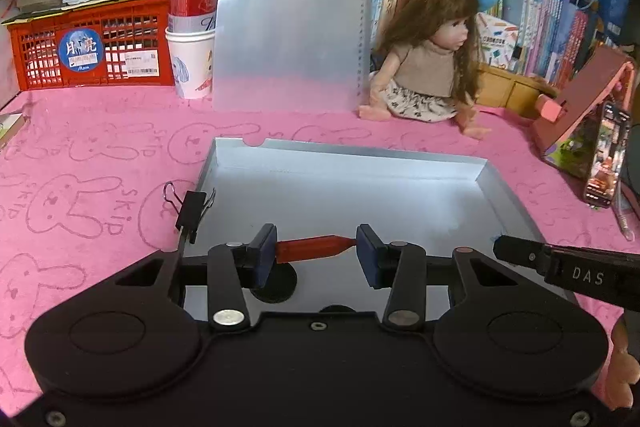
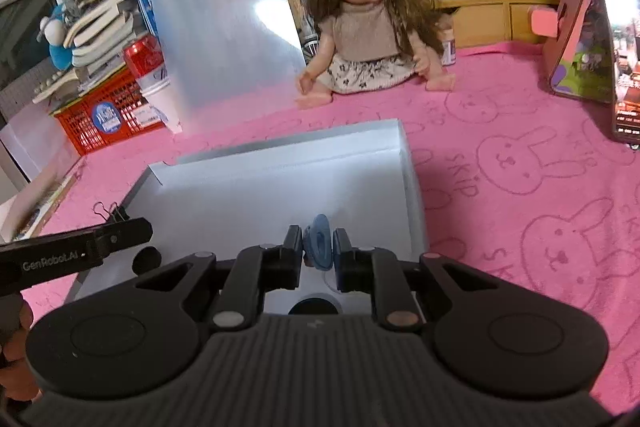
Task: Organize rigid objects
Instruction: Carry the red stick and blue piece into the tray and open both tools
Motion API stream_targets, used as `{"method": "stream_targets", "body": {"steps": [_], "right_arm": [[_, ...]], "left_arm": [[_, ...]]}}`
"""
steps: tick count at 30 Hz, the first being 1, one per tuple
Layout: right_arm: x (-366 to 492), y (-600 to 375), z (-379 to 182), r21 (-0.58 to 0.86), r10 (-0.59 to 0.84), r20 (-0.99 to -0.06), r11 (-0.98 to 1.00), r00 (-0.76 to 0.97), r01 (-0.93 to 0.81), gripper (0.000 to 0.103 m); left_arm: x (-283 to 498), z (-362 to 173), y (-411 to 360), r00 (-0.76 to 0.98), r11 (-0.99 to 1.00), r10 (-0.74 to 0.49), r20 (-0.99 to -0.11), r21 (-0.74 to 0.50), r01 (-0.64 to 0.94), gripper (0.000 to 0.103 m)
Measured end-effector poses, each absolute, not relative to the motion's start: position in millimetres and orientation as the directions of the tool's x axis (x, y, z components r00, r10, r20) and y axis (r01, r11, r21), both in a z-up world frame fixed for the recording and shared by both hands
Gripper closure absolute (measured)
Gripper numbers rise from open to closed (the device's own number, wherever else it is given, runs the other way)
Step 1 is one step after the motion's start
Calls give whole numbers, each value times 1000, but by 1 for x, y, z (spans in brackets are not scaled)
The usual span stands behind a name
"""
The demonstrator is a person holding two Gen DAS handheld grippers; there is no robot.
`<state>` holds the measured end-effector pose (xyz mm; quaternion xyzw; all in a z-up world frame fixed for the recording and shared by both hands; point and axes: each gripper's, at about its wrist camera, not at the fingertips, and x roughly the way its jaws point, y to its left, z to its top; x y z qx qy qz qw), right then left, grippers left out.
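both tools loaded, nothing dropped yet. left tool point(image 1: 316, 254) clamps a red stick-like piece point(image 1: 310, 249) end to end; right tool point(image 2: 318, 254) is closed on a blue clip-like piece point(image 2: 319, 242). both hang over the near end of the white tray point(image 1: 508, 195). black binder clip point(image 1: 192, 213) sits on the tray's left rim. tray floor looks mostly bare, dark round bits near its near edge. left to do: release both in, then whatever else is on the pink worktop point(image 1: 100, 155).

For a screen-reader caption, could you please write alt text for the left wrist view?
The left gripper clamps a small red plastic bar crosswise between its blue pads, above a shallow silver rectangular tray on a pink bunny-print cloth. A black binder clip sits at the tray's left edge; a long-haired doll sits behind.
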<state>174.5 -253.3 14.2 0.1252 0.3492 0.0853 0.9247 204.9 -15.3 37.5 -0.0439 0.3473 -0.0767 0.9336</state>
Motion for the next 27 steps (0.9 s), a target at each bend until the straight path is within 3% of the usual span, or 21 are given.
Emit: {"method": "stream_targets", "body": {"steps": [27], "right_arm": [[208, -232, 2, 254, 241, -692, 964, 680, -82, 82]], "left_arm": [[239, 9, -23, 694, 992, -125, -709, -75, 103, 61]]}}
